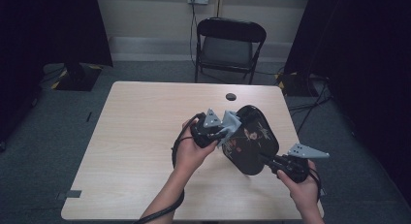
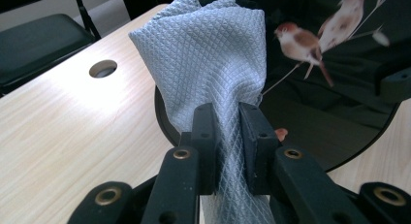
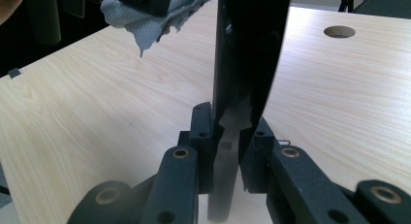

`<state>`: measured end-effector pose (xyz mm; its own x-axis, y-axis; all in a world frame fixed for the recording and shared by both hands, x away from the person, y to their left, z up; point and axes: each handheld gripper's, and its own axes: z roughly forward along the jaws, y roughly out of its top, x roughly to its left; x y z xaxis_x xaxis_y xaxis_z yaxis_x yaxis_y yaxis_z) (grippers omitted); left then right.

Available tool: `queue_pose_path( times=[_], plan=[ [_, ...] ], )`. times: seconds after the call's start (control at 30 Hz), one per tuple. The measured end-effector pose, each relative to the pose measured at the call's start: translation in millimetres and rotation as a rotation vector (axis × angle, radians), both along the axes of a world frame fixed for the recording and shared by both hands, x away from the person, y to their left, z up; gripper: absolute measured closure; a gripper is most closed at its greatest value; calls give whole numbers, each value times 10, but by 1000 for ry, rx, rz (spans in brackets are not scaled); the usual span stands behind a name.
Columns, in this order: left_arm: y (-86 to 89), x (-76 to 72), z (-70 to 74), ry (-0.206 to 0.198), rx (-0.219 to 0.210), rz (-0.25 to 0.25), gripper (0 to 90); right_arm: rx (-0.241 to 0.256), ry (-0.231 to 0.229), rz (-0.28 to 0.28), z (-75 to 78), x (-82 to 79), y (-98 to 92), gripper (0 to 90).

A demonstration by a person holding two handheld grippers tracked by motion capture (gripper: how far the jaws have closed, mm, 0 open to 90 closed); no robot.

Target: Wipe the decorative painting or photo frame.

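Note:
A glossy black tray painted with birds is held tilted above the wooden table. My right gripper is shut on its near rim; in the right gripper view the tray rises edge-on from between the jaws of that gripper. My left gripper is shut on a grey-blue quilted cloth, pressed against the tray's left side. In the left gripper view the cloth bunches up out of the gripper in front of the tray's face, where painted birds show.
The light wooden table has a round cable hole near its far edge. A black folding chair stands behind it. Dark curtains hang at both sides, and cables lie on the floor at right.

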<state>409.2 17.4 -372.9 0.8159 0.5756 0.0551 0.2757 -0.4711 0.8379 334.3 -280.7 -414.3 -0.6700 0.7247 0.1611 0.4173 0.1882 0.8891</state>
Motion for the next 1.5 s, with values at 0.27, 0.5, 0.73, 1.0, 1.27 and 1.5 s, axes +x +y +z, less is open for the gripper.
queue_pose_path(
  times=[0.27,0.5,0.73,1.0,1.27,1.5],
  plan=[
    [-3,-8,-178,30,16,3,782,-2,-2,0,0,0,2,789],
    [1,-12,-310,52,40,7,782,-2,-2,1,0,0,3,790],
    [11,-37,-543,92,70,8,782,-3,-2,-1,0,0,4,789],
    [17,-65,-794,144,89,6,781,-1,-3,-1,-2,0,5,789],
    [-7,-99,-1003,223,168,-15,781,2,-3,-2,-3,1,6,789],
    [93,-142,-949,219,143,-5,782,1,-4,-4,-3,1,6,789]
  ],
)
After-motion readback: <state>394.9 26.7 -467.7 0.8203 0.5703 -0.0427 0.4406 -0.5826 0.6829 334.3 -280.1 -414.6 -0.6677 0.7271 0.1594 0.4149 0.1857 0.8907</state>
